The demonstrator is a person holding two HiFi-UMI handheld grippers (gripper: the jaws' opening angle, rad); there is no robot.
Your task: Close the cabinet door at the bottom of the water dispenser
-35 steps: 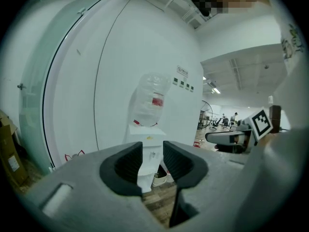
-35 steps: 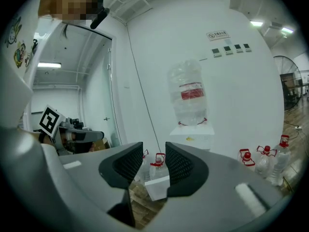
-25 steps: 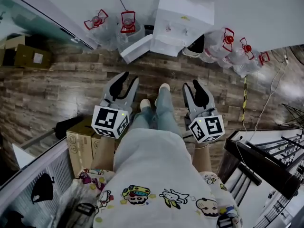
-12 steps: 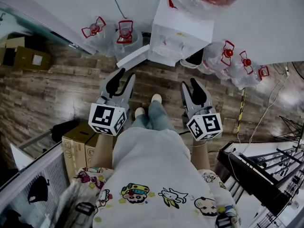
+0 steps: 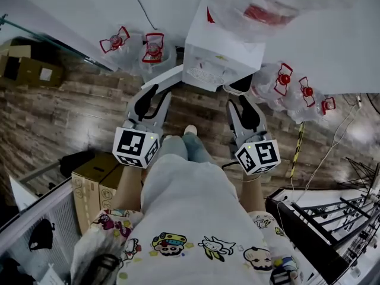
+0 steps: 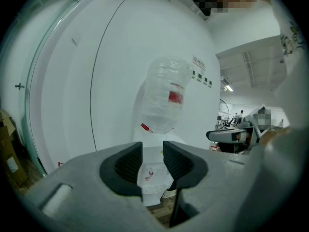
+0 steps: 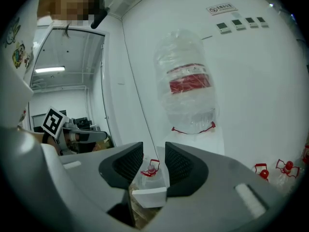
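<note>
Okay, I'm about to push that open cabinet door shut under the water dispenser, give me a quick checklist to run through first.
1. The cabinet door needs closing: ok, it angles out to the left of the water dispenser.
2. The left gripper is free: ok, fingers apart, nothing between them.
3. The right gripper is free: ok, fingers apart, empty.
4. A gripper is on the door: not ok, neither touches it yet.
5. The cabinet opening is unobstructed: cannot tell, its inside is hidden.
6. The spare bottles are out of the closing path: ok, they stand by the wall on the door's far side.
</note>
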